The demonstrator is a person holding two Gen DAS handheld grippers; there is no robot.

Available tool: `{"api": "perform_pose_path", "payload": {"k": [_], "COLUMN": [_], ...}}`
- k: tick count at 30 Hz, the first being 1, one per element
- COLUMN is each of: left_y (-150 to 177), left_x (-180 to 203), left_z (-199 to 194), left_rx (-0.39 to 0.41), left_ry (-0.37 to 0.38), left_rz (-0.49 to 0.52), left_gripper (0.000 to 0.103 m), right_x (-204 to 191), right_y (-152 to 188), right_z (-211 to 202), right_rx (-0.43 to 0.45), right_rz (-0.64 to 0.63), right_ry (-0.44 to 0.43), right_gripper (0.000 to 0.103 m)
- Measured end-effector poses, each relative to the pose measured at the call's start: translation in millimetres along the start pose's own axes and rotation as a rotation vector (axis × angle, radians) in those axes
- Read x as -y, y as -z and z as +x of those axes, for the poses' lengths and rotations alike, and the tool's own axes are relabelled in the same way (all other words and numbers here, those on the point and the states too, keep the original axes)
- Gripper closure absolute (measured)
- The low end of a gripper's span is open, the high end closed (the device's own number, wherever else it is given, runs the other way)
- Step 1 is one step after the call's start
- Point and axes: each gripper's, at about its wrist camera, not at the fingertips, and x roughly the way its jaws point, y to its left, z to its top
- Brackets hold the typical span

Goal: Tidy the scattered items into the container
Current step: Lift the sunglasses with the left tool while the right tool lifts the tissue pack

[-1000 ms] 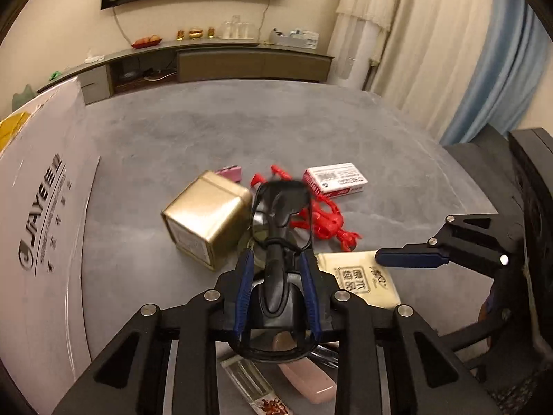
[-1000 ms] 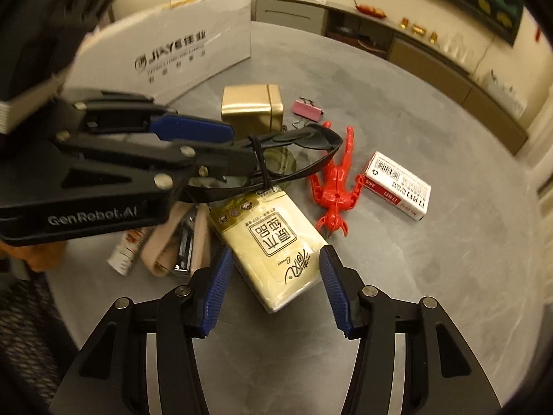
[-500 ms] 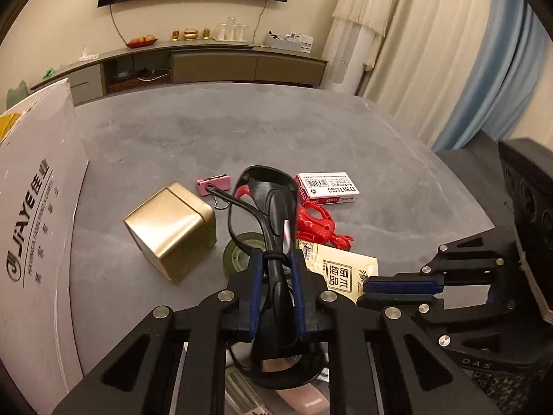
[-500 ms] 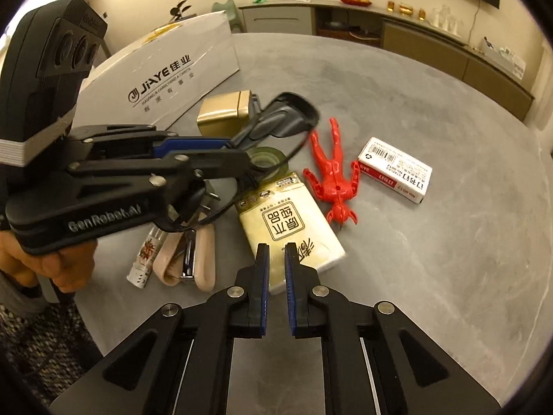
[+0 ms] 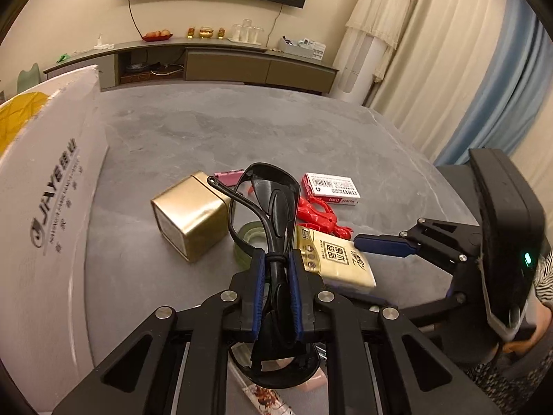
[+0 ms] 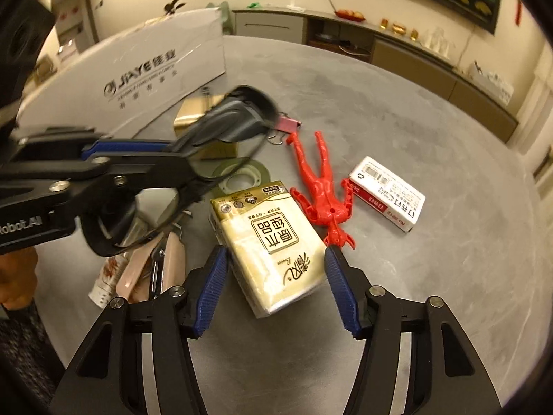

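Note:
My left gripper [image 5: 277,257] is shut on folded black glasses [image 5: 273,193] and holds them in the air above the clutter. From the right wrist view, the glasses [image 6: 238,117] hang out to the left, over the tape roll [image 6: 242,176]. The right gripper [image 6: 275,254] is open, with one finger on each side of a cream tissue pack [image 6: 273,238] that lies flat on the grey table [image 6: 432,276]. The white cardboard box [image 5: 45,207] stands at the left, open at the top.
On the table lie a gold tin [image 5: 190,214], a red plastic figure [image 6: 321,186], a white and red staple box [image 6: 387,193], a pink clip [image 6: 287,124], a pink tool [image 6: 155,269] and a small tube [image 6: 107,276]. A sideboard [image 5: 224,62] runs along the far wall.
The right gripper, shut half a second ago, has opened and moved closer around the tissue pack. The left gripper has kept hold of the glasses and shifted slightly.

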Motion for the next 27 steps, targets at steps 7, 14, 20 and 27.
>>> {"api": "perform_pose_path", "payload": {"k": [7, 14, 20, 27], "left_y": [0.1, -4.1, 1.1, 2.3], "left_x": [2.2, 18.2, 15.5, 9.2], "left_z": [-13.3, -36.8, -57.0, -67.0], "left_rx": [0.011, 0.037, 0.045, 0.062], "left_ry": [0.004, 0.000, -0.024, -0.030], "left_rz": [0.000, 0.034, 0.011, -0.012], "left_gripper": [0.089, 0.089, 0.089, 0.089], "right_x": [20.5, -1.2, 17.6, 24.8], "right_y": [-2.2, -4.5, 0.8, 5.4], "right_z": [-3.6, 2.5, 15.6, 7.2], "right_rx": [0.012, 0.024, -0.023, -0.027], "right_rz": [0.092, 0.006, 0.139, 0.254], "right_ry": [-0.035, 0.005, -0.086, -0.157], "right_gripper": [0.040, 0.036, 0.048, 0.050]}}
